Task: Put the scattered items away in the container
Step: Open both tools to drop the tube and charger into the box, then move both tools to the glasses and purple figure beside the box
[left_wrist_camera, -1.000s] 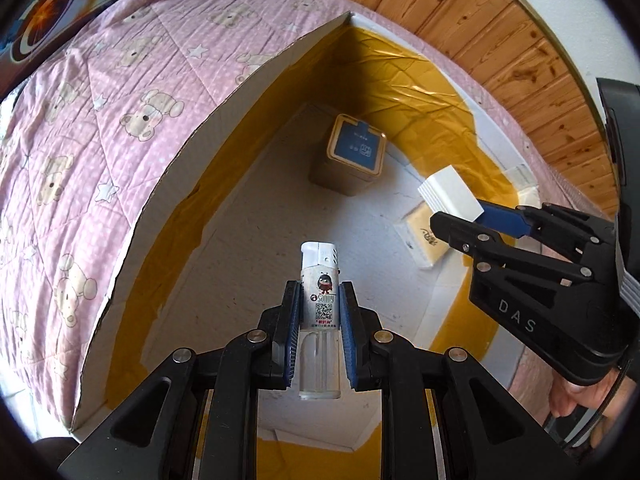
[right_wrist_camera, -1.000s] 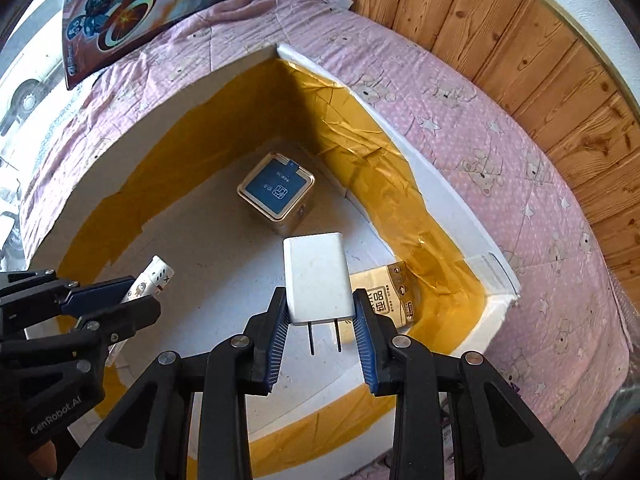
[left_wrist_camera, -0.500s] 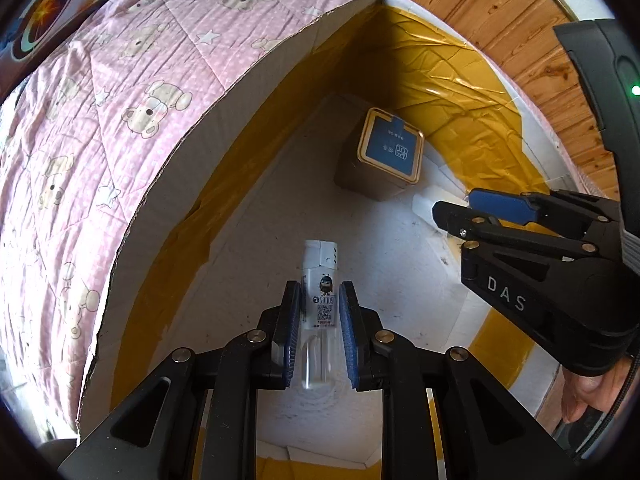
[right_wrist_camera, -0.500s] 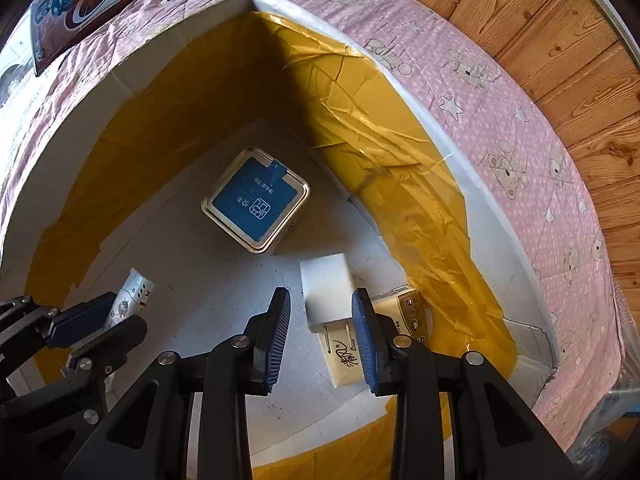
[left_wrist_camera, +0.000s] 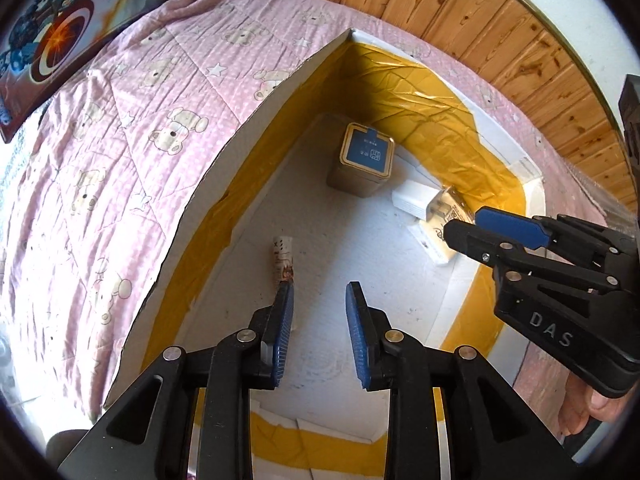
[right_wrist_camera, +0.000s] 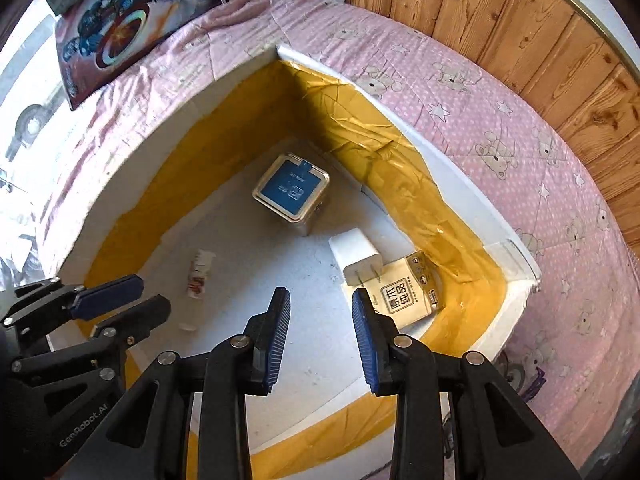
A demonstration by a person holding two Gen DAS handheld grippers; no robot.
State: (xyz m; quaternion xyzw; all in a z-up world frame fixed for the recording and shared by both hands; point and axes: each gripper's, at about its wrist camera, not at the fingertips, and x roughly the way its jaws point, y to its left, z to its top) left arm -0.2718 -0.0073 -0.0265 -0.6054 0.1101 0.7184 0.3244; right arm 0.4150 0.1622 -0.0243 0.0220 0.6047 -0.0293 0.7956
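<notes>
A white foam box (left_wrist_camera: 280, 92) (right_wrist_camera: 460, 168) lined with yellow tape sits on the bed. On its floor lie a clear lighter (left_wrist_camera: 283, 254) (right_wrist_camera: 198, 270), a white plug charger (left_wrist_camera: 416, 200) (right_wrist_camera: 356, 254), a tan tissue pack (right_wrist_camera: 404, 292) under the charger, and a square tin with a blue lid (left_wrist_camera: 366, 160) (right_wrist_camera: 291, 191). My left gripper (left_wrist_camera: 320, 300) is open and empty above the box floor, just behind the lighter. My right gripper (right_wrist_camera: 322, 304) is open and empty, just short of the charger. It also shows in the left wrist view (left_wrist_camera: 480, 226).
The box rests on a pink bear-print quilt (left_wrist_camera: 120, 120) (right_wrist_camera: 520, 140). A colourful toy box (left_wrist_camera: 52, 32) (right_wrist_camera: 120, 12) lies at the far left. A wooden wall (left_wrist_camera: 500, 32) (right_wrist_camera: 540, 40) runs behind the bed.
Both grippers opened. The lighter dropped from the left gripper onto the box floor. The charger left the right gripper and lies on the tissue pack. Both grippers pulled back and up.
</notes>
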